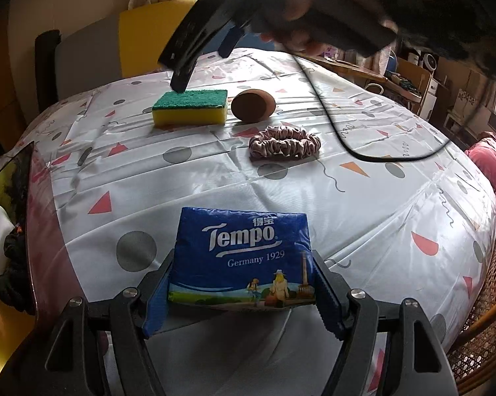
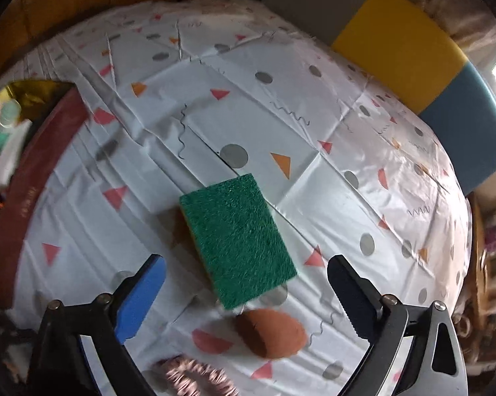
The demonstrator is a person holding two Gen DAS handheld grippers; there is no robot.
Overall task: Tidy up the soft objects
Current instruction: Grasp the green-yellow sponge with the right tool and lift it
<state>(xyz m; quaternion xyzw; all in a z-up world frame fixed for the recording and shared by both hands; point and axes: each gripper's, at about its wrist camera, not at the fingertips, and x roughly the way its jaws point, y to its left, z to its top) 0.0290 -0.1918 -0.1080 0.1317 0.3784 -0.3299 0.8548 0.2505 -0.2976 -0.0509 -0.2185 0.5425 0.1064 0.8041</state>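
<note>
A blue Tempo tissue pack point(image 1: 241, 257) lies on the patterned tablecloth point(image 1: 363, 231) close to the camera, and my left gripper point(image 1: 243, 297) is shut on its two sides. Farther back sit a green-topped yellow sponge point(image 1: 190, 107), a brown egg-shaped puff point(image 1: 252, 105) and a pink scrunchie point(image 1: 284, 143). My right gripper point(image 1: 205, 62) hangs over the sponge, pointing down, one fingertip at the sponge's far left corner. In the right wrist view the right gripper point(image 2: 244, 297) is open, the sponge point(image 2: 238, 241) lying just beyond its fingertips. The puff point(image 2: 271, 333) and scrunchie point(image 2: 195, 376) lie nearer the camera.
A dark red-rimmed container point(image 2: 33, 178) with several items stands at the table's left edge. A yellow, grey and blue chair point(image 2: 399, 49) is behind the table. A black cable point(image 1: 347, 142) trails over the cloth on the right. A wicker chair point(image 1: 492, 313) is at the right edge.
</note>
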